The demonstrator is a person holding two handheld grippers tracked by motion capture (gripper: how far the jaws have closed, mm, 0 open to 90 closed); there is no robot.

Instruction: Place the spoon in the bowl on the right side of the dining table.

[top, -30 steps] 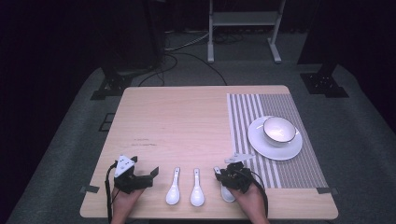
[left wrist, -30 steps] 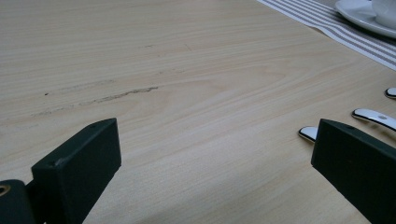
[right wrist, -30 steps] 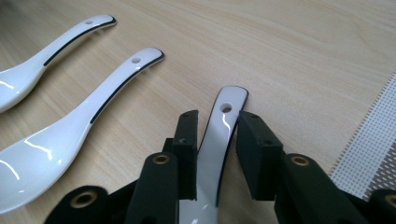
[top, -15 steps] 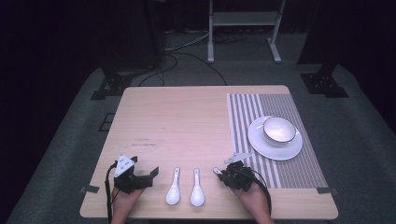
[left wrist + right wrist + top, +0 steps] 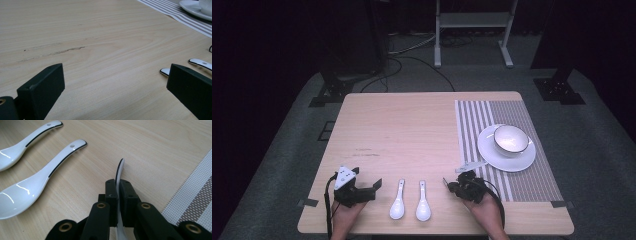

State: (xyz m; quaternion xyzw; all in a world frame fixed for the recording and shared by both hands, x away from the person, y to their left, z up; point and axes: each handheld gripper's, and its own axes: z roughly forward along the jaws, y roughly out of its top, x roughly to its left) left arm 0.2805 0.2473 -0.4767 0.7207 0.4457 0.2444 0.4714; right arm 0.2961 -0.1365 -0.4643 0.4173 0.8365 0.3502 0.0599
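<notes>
Clamped on edge in the right hand-held gripper (image 5: 117, 186): a white spoon (image 5: 119, 172), low over the table (image 5: 402, 125) near its front edge, just left of the striped placemat (image 5: 512, 112). Jaws just now closing, pressed tight on the handle from both sides. Long axis in line with the jaws; slim handle tip poking out ahead, away from the person, scoop end hidden back under the gripper body. Ahead and to the right, on the placemat, a bowl (image 5: 510, 139) on a plate (image 5: 492, 154), nearer this hand than the other. Two more spoons (image 5: 398, 202) flat to the left, handles pointing away. Left hand-held gripper (image 5: 374, 184) resting, jaws wide apart, holding nothing.
</notes>
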